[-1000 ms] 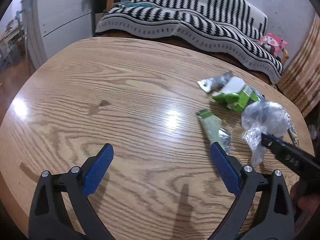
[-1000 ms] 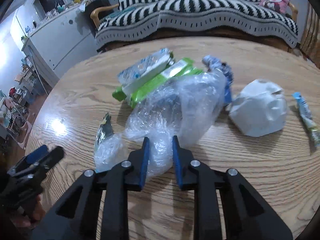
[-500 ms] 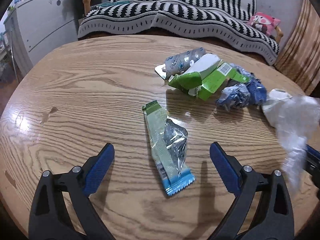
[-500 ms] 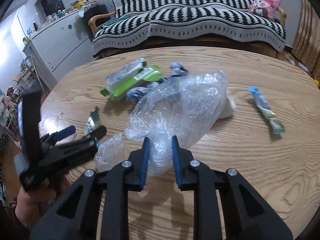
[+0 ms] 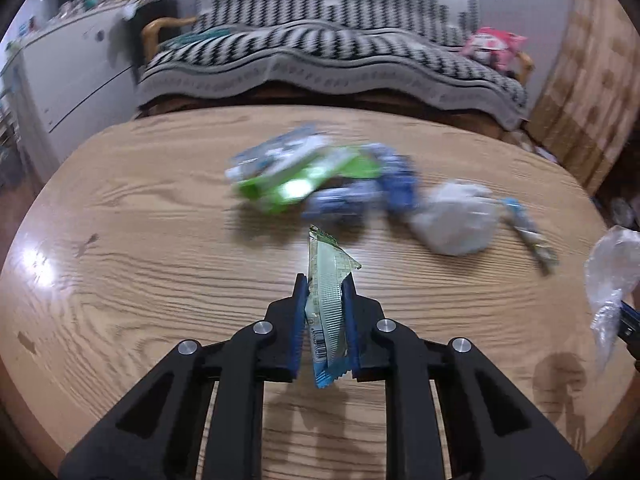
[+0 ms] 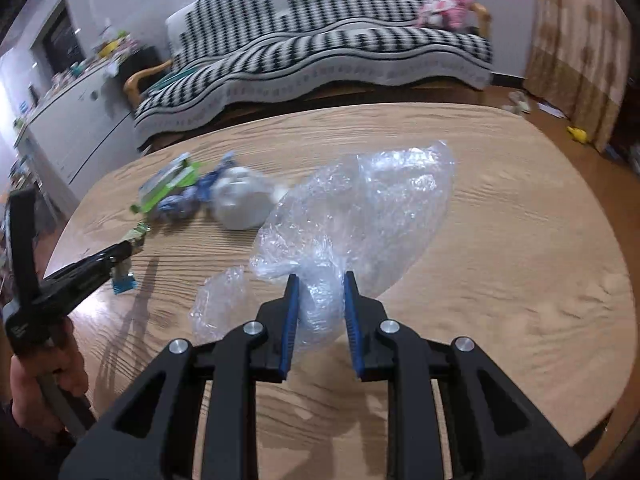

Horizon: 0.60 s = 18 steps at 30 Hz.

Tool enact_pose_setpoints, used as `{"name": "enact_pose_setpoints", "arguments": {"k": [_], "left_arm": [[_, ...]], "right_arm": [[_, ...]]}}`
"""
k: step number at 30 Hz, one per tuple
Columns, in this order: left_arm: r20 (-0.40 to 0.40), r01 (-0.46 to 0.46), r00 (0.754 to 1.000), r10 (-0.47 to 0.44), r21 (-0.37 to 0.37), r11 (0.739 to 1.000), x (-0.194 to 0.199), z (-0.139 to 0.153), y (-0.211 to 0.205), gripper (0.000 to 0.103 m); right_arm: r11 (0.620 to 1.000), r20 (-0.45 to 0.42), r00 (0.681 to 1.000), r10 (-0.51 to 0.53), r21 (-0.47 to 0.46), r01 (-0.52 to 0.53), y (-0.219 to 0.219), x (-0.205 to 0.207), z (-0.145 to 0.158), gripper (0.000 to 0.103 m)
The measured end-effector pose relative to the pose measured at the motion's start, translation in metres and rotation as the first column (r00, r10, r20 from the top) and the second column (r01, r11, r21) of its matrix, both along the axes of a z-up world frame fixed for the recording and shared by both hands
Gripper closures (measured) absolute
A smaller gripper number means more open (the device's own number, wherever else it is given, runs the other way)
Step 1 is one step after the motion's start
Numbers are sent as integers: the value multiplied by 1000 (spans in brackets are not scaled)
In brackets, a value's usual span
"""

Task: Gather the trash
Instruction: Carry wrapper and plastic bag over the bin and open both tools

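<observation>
My left gripper (image 5: 325,285) is shut on a pale green snack wrapper (image 5: 326,280) with a blue end, held a little above the wooden table (image 5: 140,280). My right gripper (image 6: 319,280) is shut on a clear plastic bag (image 6: 360,216) that hangs over the table (image 6: 520,260). Beyond the wrapper lies a blurred pile: a green packet (image 5: 296,184), a blue crumpled wrapper (image 5: 380,192), a white crumpled wad (image 5: 456,220) and a thin stick wrapper (image 5: 528,232). The left gripper and wrapper also show at the left of the right wrist view (image 6: 124,256).
A sofa with a black and white striped blanket (image 5: 320,56) stands behind the table. A white cabinet (image 5: 68,76) is at the back left. A pink plush toy (image 5: 492,46) sits on the sofa. The clear bag shows at the right edge of the left wrist view (image 5: 612,272).
My left gripper closed on the green snack wrapper and lifted it off the table. My right gripper carried the clear bag to the right, away from the pile.
</observation>
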<state>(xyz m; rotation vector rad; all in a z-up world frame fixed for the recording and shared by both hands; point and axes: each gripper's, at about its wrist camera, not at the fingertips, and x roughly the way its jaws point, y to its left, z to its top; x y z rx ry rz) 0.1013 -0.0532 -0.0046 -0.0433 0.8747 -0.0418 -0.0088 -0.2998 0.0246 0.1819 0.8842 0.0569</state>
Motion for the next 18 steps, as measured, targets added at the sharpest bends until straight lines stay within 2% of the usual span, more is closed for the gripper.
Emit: {"name": "enact_pose_setpoints", "arguments": {"k": [5,9,11,15,18], "left_arm": [[31,145,989,-144,-22,989,-25,11,-79,87],[56,268,962,-266,-45,962,-47,20,-149,87],[65,340,939,-337,-50,939,-58,24,-187,87],[75,480,876,-476,-64,875,-89,23,-265,87],[73,561,827,-557,-74,824,-113,20,-308,87]], "right_arm": [[992,8,992,-122,-5,122,-80,-43,4,81],[969,5,969,-249,-2,249,-155,-87,2,81],[953,2,953,-302,-1,302,-185,-108,1,81],[906,-15,906,-423,-3,423,-253,-160,-8,81],[872,-33,872,-489,-1,489,-291,-193,-19,81]]}}
